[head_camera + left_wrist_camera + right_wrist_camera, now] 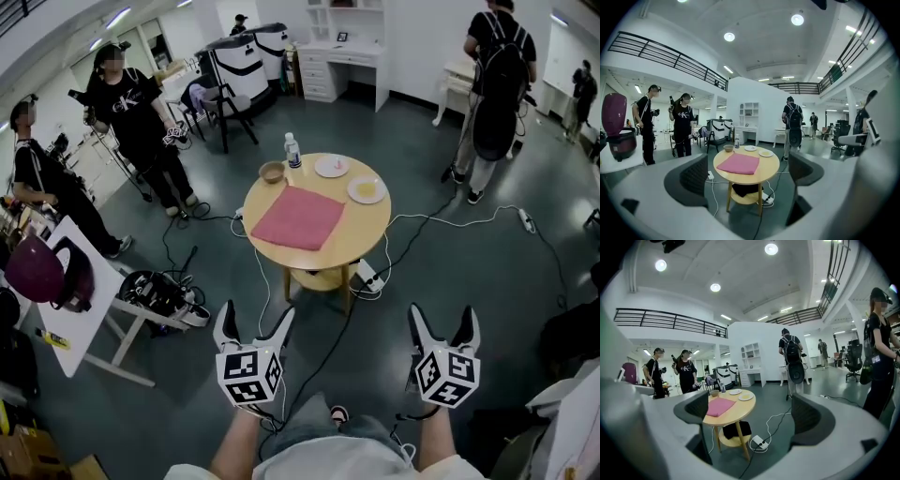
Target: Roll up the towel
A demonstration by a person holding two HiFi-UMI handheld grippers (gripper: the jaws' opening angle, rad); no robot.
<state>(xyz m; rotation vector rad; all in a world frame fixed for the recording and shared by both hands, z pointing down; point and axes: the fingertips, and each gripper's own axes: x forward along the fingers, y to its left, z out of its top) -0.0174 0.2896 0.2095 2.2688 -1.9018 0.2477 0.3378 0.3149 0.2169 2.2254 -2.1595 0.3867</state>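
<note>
In the head view, a round wooden table [371,234] stands on the grey floor well ahead of the person. The pink towel [298,217] lies flat and unrolled on the table's near left part. Behind the towel sit a small bowl [272,172], a bottle [292,150] and two plates [331,166] [366,189]. The left gripper [255,315] and the right gripper [441,315] are held low at the bottom of the view. Both are well apart from the table and the towel and point toward them. Each has its jaws spread. A white power strip [367,277] lies on the floor by the table's legs.

In the left gripper view, the jaws stand wide apart with nothing held between them. The table shows far off in the gap, and the towel lies roughly midway between the two jaws. It is distant and untouched.

In the right gripper view, the jaws are likewise spread and empty. The table sits left of centre, and the towel shows just beside the left-hand jaw's inner edge, far beyond it. A person with a backpack [791,357] stands farther back.
</note>
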